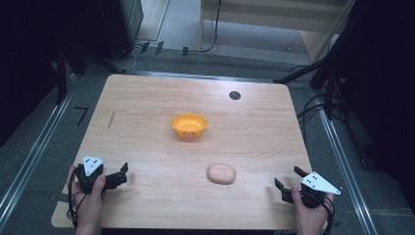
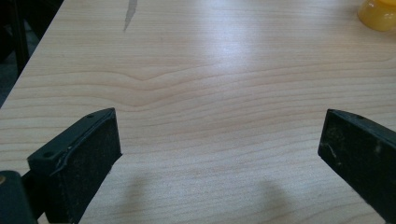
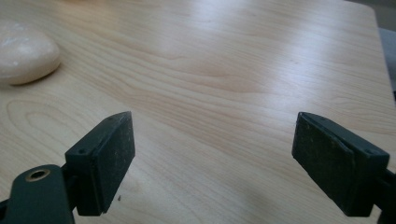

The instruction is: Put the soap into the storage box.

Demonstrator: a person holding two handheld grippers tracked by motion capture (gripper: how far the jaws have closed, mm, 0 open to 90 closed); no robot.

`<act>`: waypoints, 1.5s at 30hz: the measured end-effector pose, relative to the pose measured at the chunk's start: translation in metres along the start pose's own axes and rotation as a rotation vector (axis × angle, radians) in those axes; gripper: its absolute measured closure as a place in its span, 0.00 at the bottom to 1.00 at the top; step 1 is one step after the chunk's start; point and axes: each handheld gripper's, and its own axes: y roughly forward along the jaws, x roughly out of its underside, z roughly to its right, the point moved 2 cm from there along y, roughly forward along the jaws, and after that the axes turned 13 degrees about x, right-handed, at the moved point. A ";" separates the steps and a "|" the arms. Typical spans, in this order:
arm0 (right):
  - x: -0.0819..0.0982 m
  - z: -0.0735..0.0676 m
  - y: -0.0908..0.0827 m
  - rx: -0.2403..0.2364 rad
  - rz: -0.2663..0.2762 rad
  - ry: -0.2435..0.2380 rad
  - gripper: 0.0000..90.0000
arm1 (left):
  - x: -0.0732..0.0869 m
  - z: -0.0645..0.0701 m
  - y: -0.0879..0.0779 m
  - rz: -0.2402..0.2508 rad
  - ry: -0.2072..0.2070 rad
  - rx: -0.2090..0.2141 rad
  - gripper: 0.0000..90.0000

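High view: right gripper (image 1: pixel 289 182) and left gripper (image 1: pixel 122 175) both gape wide, empty, low on the table (image 1: pixel 147 98); pale bun (image 1: pixel 221 174) lies near the right one (soft, likely squashed by a hard pinch)

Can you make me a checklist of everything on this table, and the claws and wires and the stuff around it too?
Surface: wooden table, pale, with a dark streak near its left edge and a round black spot near the far edge.
Job's things: a pale pink bread-like lump lies near the right claw; an orange bowl stands upright mid-table, apart from it.
Clutter: nothing seen.
Claws: left claw open, nothing between its jaws; right claw open, nothing between its jaws.
Cables: one trails from each claw by the hands; more black cables lie on the floor at the right.
Surroundings: grey floor, metal rails, dark stands.
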 end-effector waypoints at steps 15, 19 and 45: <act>-0.022 -0.019 0.012 -0.121 -0.063 -0.162 0.20 | 0.000 0.003 0.002 -0.013 0.027 -0.021 0.00; -0.031 -0.027 0.016 -0.156 -0.078 -0.214 0.22 | 0.000 0.003 0.002 -0.017 0.023 -0.024 0.00; -0.075 -0.062 0.042 -0.316 -0.139 -0.404 0.27 | -0.001 0.003 0.002 -0.003 0.019 -0.034 0.00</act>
